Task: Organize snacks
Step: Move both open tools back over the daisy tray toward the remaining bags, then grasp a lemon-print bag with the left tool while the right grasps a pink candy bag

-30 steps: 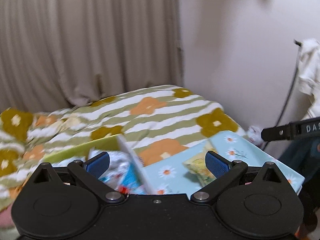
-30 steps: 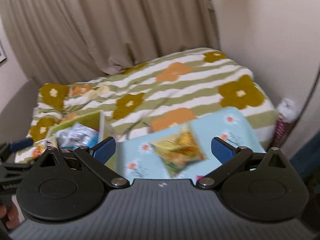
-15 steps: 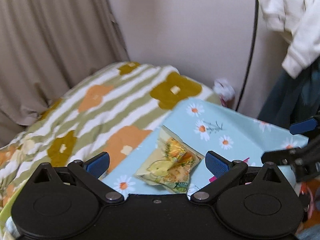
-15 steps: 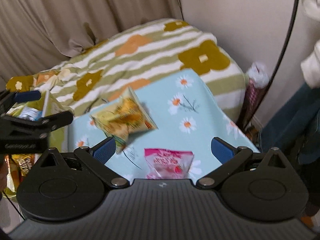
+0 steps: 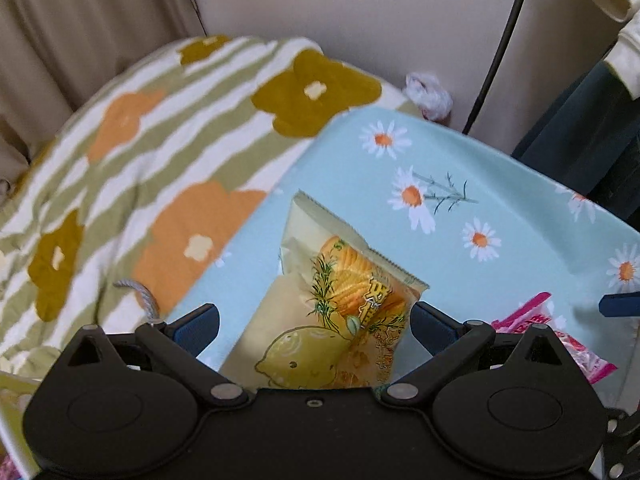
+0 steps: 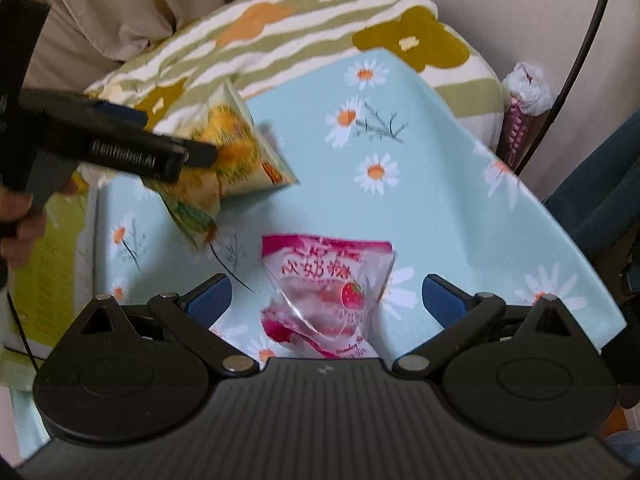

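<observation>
A yellow lemon snack packet (image 5: 336, 304) lies on the light blue daisy cloth (image 5: 480, 184). My left gripper (image 5: 316, 326) is open, with one blue pad on each side of the packet. A pink strawberry packet (image 6: 324, 292) lies nearer the front of the cloth, and my right gripper (image 6: 328, 298) is open around it. The right wrist view shows the left gripper (image 6: 168, 132) from the side over the yellow packet (image 6: 240, 160). In the left wrist view the pink packet (image 5: 536, 320) peeks out at the right edge.
A bed with a green-striped flower blanket (image 5: 160, 120) lies behind the cloth. A green box (image 6: 52, 264) stands at the left, beside a person's hand (image 6: 20, 224). By the wall are a black cable (image 5: 500, 48), a white bag (image 5: 428, 92) and dark hanging clothes (image 5: 580, 120).
Both grippers swung right, away from the green box, and came down over the blue cloth. The yellow packet now sits between the left fingers, the pink one between the right fingers.
</observation>
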### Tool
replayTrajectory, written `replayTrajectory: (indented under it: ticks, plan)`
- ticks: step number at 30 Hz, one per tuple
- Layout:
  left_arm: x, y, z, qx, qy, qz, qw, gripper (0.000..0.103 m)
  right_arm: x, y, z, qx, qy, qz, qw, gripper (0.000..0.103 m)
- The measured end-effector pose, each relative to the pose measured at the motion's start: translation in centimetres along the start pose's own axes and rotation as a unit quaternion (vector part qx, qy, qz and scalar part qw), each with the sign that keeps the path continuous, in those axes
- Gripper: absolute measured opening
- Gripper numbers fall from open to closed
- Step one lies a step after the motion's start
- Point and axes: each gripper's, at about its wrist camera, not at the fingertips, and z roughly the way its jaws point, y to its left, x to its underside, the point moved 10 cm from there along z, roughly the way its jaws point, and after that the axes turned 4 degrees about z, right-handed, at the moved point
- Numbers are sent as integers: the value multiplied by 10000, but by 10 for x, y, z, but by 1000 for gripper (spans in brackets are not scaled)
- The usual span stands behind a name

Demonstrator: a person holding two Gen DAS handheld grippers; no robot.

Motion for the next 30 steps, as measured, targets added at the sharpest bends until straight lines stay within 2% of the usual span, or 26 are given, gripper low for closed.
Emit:
replayTrajectory:
  ticks: [4, 8, 10, 12, 16, 18, 21, 30]
  plan:
    - [2, -2, 13, 214, 135, -60, 9997, 101, 7, -2, 11, -22, 125, 78, 9999, 103]
    - [4, -3, 20, 354, 191, -114, 9991, 94, 10, -2, 18, 3, 194, 55, 9998, 103]
    - [5, -6, 21, 485, 197, -158, 9985, 84, 11, -2, 21, 5, 199, 49, 9998, 103]
    - [6, -5, 21, 427, 180, -222, 9987, 75, 12, -2, 23, 9, 209, 44, 9998, 103]
    - [7, -7, 17, 309, 193, -245, 9990, 66, 12, -1, 26, -3, 213, 18, 9998, 103]
    - [8, -8, 12, 246, 155, -298, 9991, 54, 13, 0, 28, -1, 213, -26, 9998, 103]
    - [11, -7, 1, 255, 79, -548, 9981, 51, 14, 1, 30, -6, 228, -87, 9997, 103]
    - [33, -9, -22, 222, -85, -1350, 9906, 50, 15, 7, 38, -43, 207, -292, 9994, 103]
